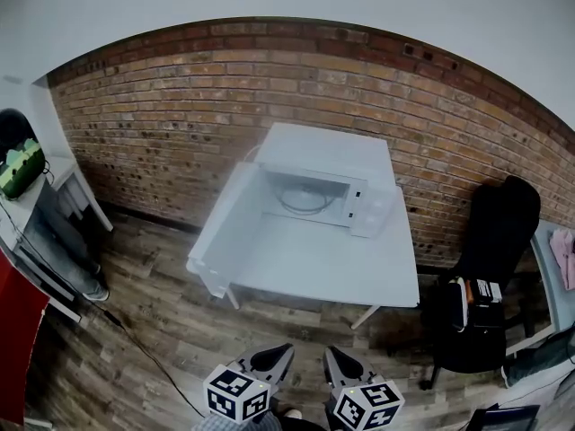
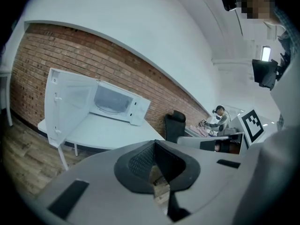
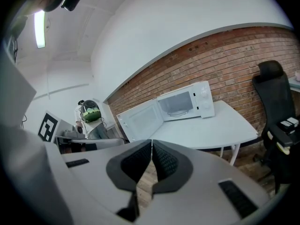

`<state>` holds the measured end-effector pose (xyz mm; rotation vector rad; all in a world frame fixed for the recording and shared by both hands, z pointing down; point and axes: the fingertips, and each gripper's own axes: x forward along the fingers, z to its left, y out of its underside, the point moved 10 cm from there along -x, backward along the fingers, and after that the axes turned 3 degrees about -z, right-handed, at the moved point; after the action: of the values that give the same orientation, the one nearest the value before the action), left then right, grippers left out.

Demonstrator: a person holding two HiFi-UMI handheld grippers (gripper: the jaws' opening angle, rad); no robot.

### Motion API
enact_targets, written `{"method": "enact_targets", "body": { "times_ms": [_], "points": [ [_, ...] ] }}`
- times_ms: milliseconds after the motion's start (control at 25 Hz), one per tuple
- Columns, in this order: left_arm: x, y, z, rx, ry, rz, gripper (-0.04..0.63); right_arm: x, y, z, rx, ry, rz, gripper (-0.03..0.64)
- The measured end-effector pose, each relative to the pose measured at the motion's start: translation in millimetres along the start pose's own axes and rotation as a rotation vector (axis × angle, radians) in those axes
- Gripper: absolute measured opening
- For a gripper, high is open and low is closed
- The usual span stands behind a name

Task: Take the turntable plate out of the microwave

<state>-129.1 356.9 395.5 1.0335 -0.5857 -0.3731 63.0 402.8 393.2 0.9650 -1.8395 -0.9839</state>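
A white microwave (image 1: pixel 316 196) stands at the back of a white table (image 1: pixel 314 263) against the brick wall, its door (image 1: pixel 218 224) swung wide open to the left. The glass turntable plate (image 1: pixel 305 201) lies flat inside the cavity; it also shows as a pale disc (image 2: pixel 110 108) in the left gripper view and as a round plate (image 3: pixel 178 111) in the right gripper view. My left gripper (image 1: pixel 281 356) and right gripper (image 1: pixel 334 359) hover side by side over the wooden floor, well short of the table. Both are shut with nothing between the jaws.
A black office chair (image 1: pixel 485 277) with items on its seat stands right of the table. A white shelf unit (image 1: pixel 36 214) with a green-and-black object sits at the left. A cable runs across the wooden floor (image 1: pixel 135 348). Another person (image 2: pixel 219 118) sits far off.
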Motion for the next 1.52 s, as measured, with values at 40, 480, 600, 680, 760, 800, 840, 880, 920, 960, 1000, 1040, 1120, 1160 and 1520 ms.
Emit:
{"method": "enact_targets", "body": {
  "times_ms": [40,480,600,680,760,800,840,880,920,960,1000,1040,1120,1160,1520],
  "points": [
    [2,2,-3,-0.005,-0.001,-0.003,0.009,-3,0,-2,-0.001,-0.001,0.001,0.018],
    [19,11,-23,-0.002,0.004,0.002,0.009,-30,11,-25,0.034,0.025,0.005,0.018],
    [28,8,-17,-0.001,0.001,0.007,0.009,-26,9,-33,0.048,0.039,0.006,0.018],
    [35,5,-11,-0.003,-0.001,0.007,0.009,-20,7,-38,0.05,0.043,0.009,0.018],
    [42,1,-2,-0.002,-0.004,0.003,0.009,-10,3,-42,0.048,0.042,0.009,0.018],
    [46,-2,4,-0.002,-0.006,0.0,0.009,-4,0,-44,0.045,0.042,0.008,0.018],
    [50,-5,10,-0.003,-0.008,-0.003,0.009,3,-3,-47,0.043,0.042,0.008,0.018],
    [55,-9,16,-0.004,-0.01,-0.005,0.009,10,-6,-49,0.041,0.043,0.009,0.018],
    [59,-12,23,-0.006,-0.013,-0.006,0.009,19,-9,-51,0.041,0.043,0.011,0.018],
    [63,-17,31,-0.007,-0.016,-0.008,0.009,28,-13,-53,0.04,0.043,0.014,0.018],
    [67,-22,38,-0.008,-0.019,-0.009,0.009,38,-17,-54,0.037,0.04,0.017,0.018],
    [71,-28,47,-0.008,-0.022,-0.011,0.009,48,-21,-54,0.032,0.037,0.02,0.018],
    [78,-39,65,-0.01,-0.027,-0.015,0.009,71,-29,-54,0.025,0.031,0.025,0.018],
    [83,-44,74,-0.012,-0.027,-0.014,0.009,83,-33,-55,0.026,0.03,0.027,0.018],
    [123,-82,150,-0.022,0.029,0.013,0.009,185,-66,-58,0.022,0.055,0.046,0.018]
  ]
}}
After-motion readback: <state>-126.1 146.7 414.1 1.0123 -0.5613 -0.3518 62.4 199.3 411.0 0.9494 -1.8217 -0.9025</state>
